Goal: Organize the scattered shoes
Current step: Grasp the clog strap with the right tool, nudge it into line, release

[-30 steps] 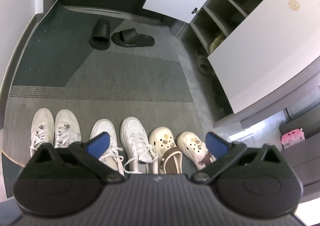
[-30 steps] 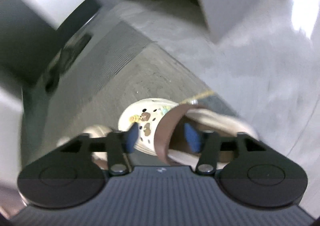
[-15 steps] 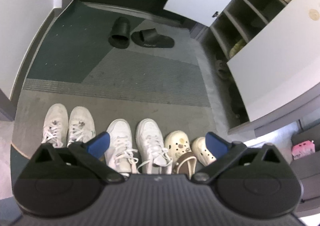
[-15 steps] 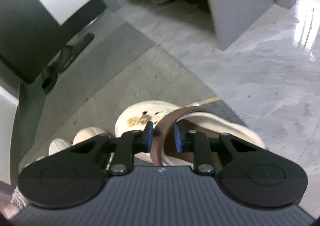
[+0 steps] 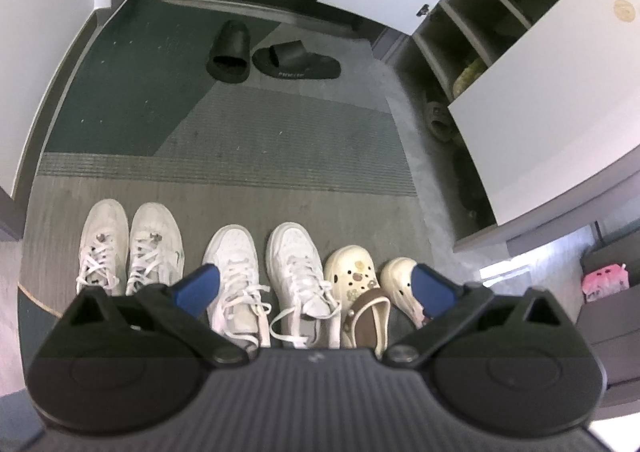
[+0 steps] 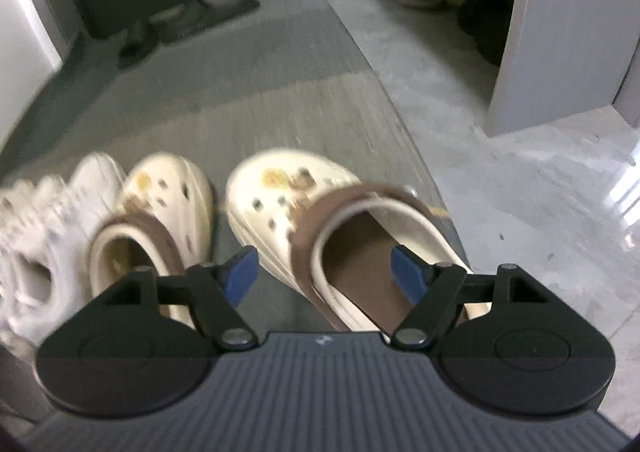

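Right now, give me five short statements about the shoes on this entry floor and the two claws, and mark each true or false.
1. The right claw is clamped on the brown heel strap of the cream clog with charms. False: its jaws have just been opening and stand apart around the clog's side wall.
2. Two pairs of white lace-up sneakers stand left of the clogs. True.
3. The two black slide sandals lie in the row. False: they lie apart near the dark door.
4. The left claw is open and empty. True.
5. The white shoe cabinet's door is closed. False: it stands open, shelves showing.
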`<state>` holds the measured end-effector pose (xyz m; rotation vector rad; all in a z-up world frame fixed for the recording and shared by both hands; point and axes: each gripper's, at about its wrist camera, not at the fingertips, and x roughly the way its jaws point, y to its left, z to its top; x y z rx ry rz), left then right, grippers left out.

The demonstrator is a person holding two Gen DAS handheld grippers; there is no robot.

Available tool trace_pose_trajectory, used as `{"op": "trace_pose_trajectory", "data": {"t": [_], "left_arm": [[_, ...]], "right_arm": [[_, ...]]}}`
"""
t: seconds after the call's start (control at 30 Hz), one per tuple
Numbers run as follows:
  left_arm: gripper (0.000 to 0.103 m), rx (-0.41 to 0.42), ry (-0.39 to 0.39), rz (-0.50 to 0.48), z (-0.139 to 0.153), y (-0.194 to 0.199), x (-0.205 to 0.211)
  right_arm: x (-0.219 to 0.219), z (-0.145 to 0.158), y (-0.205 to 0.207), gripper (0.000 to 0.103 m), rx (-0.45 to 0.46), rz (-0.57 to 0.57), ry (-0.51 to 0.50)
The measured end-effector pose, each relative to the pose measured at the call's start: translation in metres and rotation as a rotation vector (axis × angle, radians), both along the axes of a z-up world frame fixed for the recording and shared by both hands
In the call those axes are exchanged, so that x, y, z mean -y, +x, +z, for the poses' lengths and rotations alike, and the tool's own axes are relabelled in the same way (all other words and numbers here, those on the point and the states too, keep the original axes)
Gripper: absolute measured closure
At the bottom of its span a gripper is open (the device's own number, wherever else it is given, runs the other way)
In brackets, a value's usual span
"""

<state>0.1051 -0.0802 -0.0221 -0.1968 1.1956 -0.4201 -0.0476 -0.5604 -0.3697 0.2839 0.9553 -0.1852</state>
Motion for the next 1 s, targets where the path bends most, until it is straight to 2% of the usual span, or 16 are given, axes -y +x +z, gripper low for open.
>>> {"op": "trace_pose_trajectory", "data": {"t": [0.07, 0.13, 0.17, 0.23, 0.3, 0.33, 0.4, 0.6, 0.7, 0.77, 0.9, 1.0], "left_arm": [[0.0, -0.007, 0.006, 0.012, -0.002, 0.003, -0.001], [0.0, -0.016, 0.011, 0.022, -0.005, 0.006, -0.002], [0.0, -0.021, 0.014, 0.027, -0.006, 0.008, -0.002], [0.001, -0.027, 0.02, 0.032, -0.008, 0.009, -0.002], [0.0, -0.029, 0.024, 0.034, -0.009, 0.011, -0.003], [0.0, -0.029, 0.025, 0.035, -0.01, 0.011, -0.003], [0.0, -0.027, 0.026, 0.034, -0.01, 0.011, -0.005], [0.001, -0.013, 0.034, 0.051, -0.009, 0.012, -0.015], [0.001, 0.003, 0.044, 0.063, -0.007, 0.01, -0.026], [0.0, 0.017, 0.051, 0.07, -0.006, 0.009, -0.033], [0.001, 0.042, 0.056, 0.086, 0.0, 0.01, -0.047], [0.0, 0.037, 0.041, 0.071, 0.004, 0.011, -0.054]], "right_arm": [[-0.005, -0.011, 0.007, 0.029, -0.031, 0.01, -0.003], [-0.011, -0.024, 0.019, 0.036, -0.091, 0.007, -0.036], [-0.013, -0.028, 0.022, 0.042, -0.104, -0.002, -0.047], [-0.016, -0.032, 0.029, 0.044, -0.096, -0.017, -0.051], [-0.02, -0.031, 0.033, 0.065, -0.061, -0.018, -0.034], [-0.023, -0.028, 0.034, 0.07, -0.04, -0.029, -0.017], [-0.029, -0.022, 0.036, 0.086, -0.003, -0.054, 0.009], [-0.052, -0.013, 0.051, 0.087, 0.045, -0.1, 0.03], [-0.074, -0.016, 0.057, 0.087, 0.031, -0.004, -0.028], [-0.082, -0.019, 0.058, 0.086, 0.026, -0.001, -0.042], [-0.075, -0.019, 0.056, 0.083, -0.017, -0.067, 0.035], [-0.077, 0.002, 0.051, 0.081, -0.057, -0.056, 0.014]]}}
